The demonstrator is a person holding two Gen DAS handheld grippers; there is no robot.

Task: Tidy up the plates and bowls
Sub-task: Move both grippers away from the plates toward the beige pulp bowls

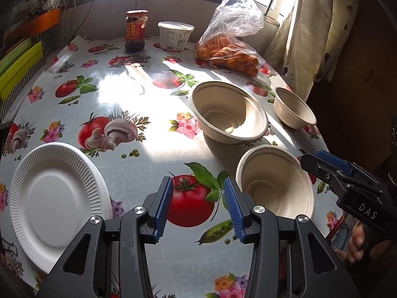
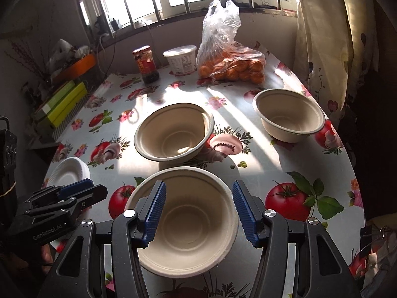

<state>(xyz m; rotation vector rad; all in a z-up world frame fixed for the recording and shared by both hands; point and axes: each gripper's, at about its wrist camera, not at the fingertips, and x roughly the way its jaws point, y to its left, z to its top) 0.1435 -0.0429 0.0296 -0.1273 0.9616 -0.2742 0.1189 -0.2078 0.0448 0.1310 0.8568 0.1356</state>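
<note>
Right claw (image 2: 197,213) apart, empty, straddled near bowl (image 2: 183,221), likely lined up for stacking. Left claw (image 1: 198,207) apart, empty over bench (image 1: 139,164), between plate (image 1: 57,198) and bowls.

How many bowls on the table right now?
3. Nearest bowl below the open right gripper; middle bowl just behind it; far bowl near the right table edge by the curtain. None appears nested or hidden.
</note>
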